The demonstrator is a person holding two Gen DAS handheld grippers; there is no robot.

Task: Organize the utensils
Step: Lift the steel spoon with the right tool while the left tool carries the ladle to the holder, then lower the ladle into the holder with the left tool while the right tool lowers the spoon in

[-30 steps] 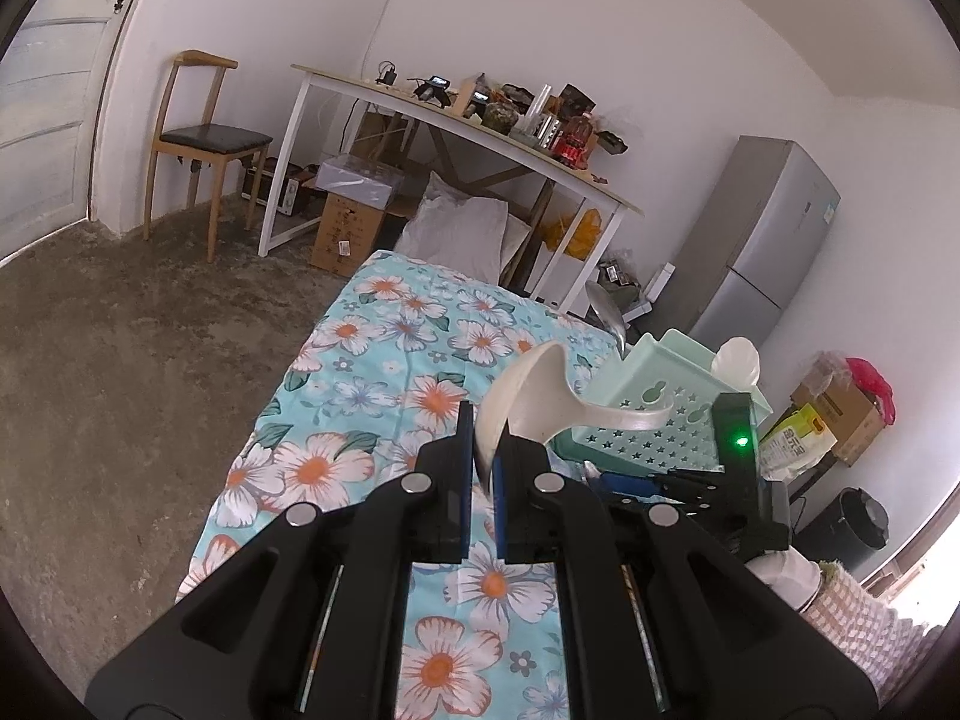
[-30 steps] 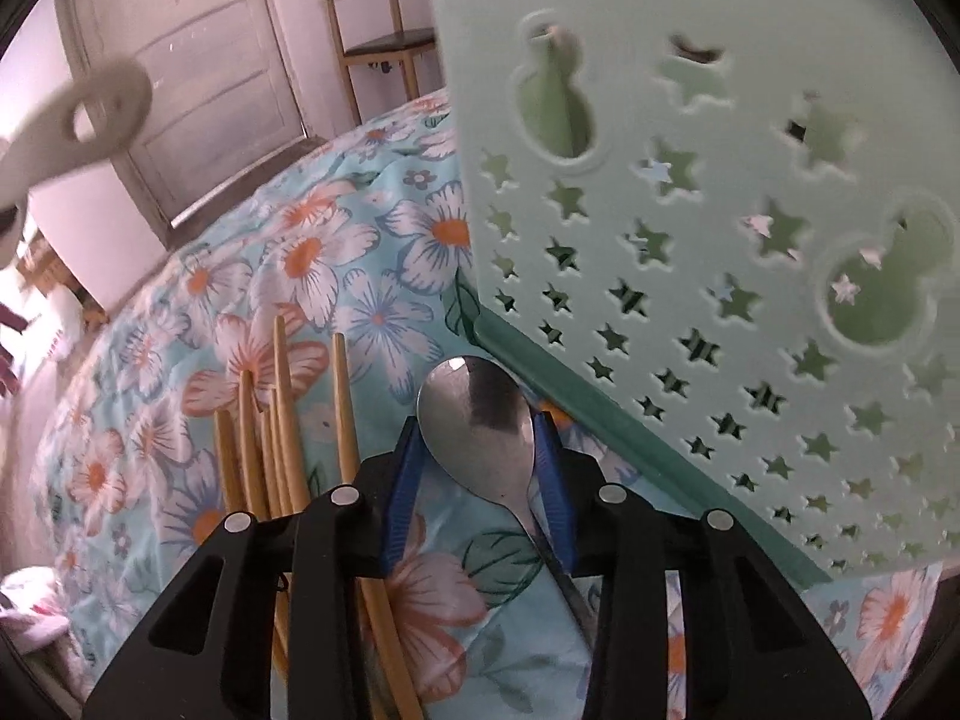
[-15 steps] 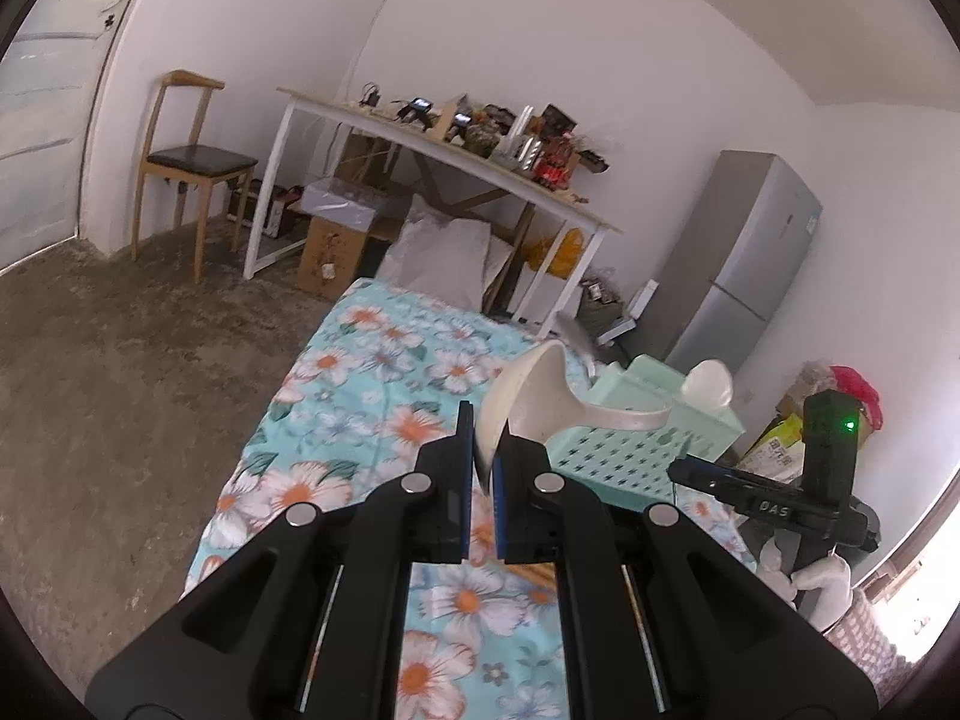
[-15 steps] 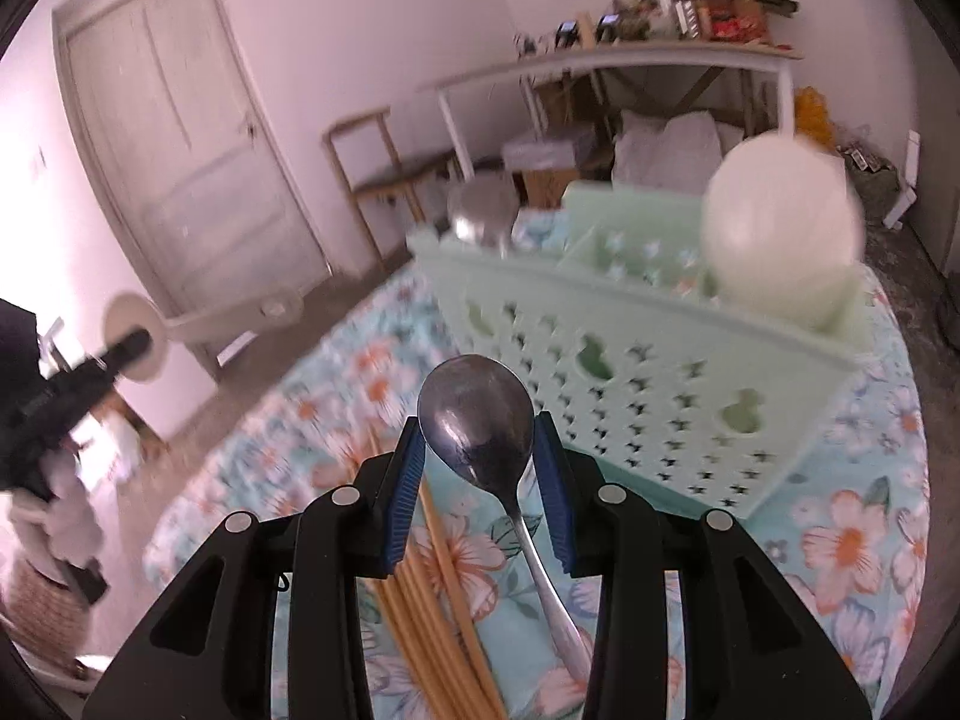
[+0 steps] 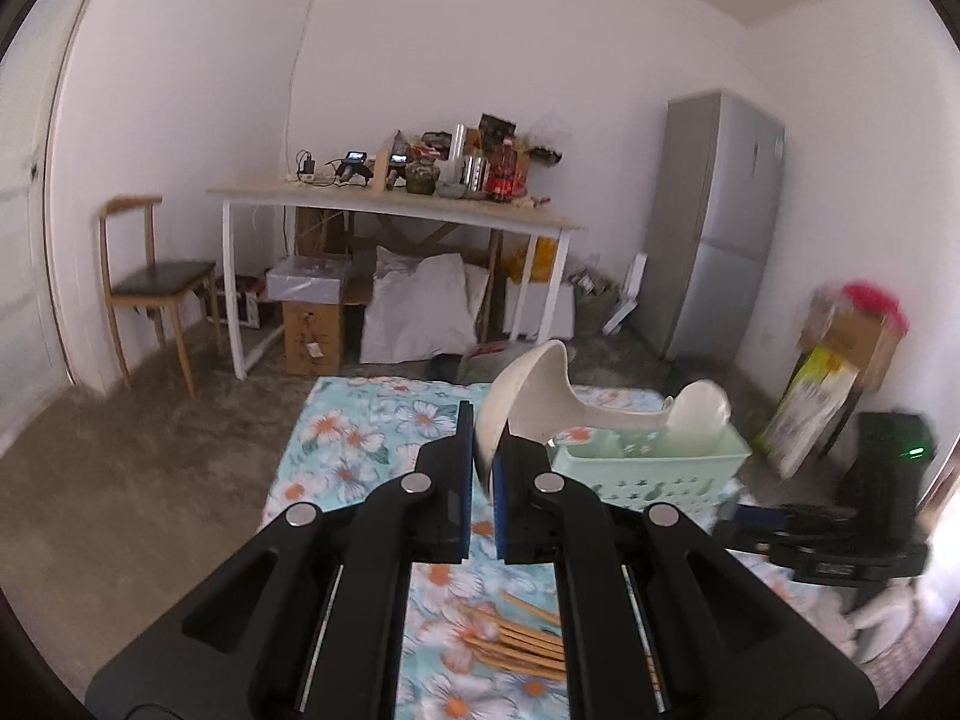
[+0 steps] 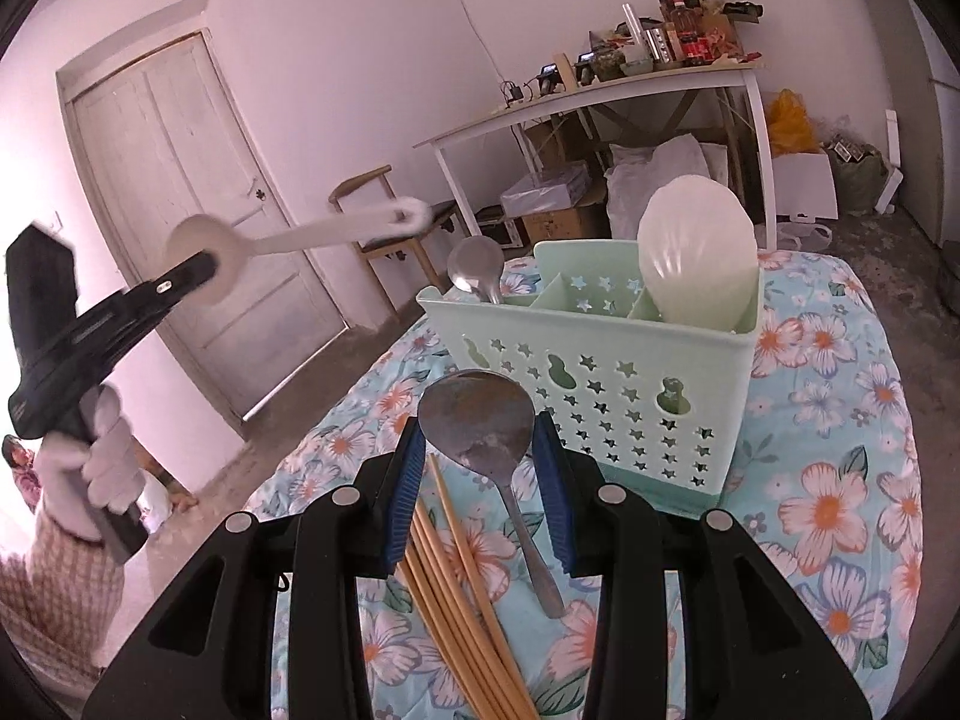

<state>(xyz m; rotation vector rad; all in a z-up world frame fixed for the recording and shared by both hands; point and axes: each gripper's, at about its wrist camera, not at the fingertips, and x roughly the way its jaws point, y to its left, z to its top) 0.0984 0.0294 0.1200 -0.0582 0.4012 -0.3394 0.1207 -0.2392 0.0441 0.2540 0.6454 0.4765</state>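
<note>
White walls close the room around us, with a pale door [image 6: 198, 222] at ten o'clock in the right wrist view, a wooden chair [image 5: 150, 294] beside it, a cluttered white table [image 5: 396, 210] against the far wall and a grey fridge [image 5: 714, 228] at two o'clock in the left wrist view. Below us lies a turquoise floral cloth [image 6: 840, 480].

On that cloth stands our mint green caddy [image 6: 600, 384], its front wall pierced with stars. A white scoop [image 6: 696, 258] stands upright in its compartment at one o'clock, and a steel spoon [image 6: 477, 267] leans in the compartment at eleven o'clock.

Our left gripper [image 5: 480, 474] is clenched on the bowl of a white ladle [image 5: 540, 396], its handle reaching out toward three o'clock above the caddy [image 5: 648, 468]. From the right wrist view we see this same ladle [image 6: 288, 237] raised well above the cloth at ten o'clock, gripped by a white-gloved left hand [image 6: 102, 468] on the tool.

Our right gripper [image 6: 477, 480] grasps a metal spoon [image 6: 480, 426] by its bowl, pinched between the blue pads [image 6: 402, 480], its handle trailing down toward six o'clock. It hangs just in front of the caddy. A bundle of wooden chopsticks [image 6: 456, 588] lies on the cloth beneath this gripper, running from twelve toward six o'clock; we see them too in the left wrist view [image 5: 516, 642].
</note>
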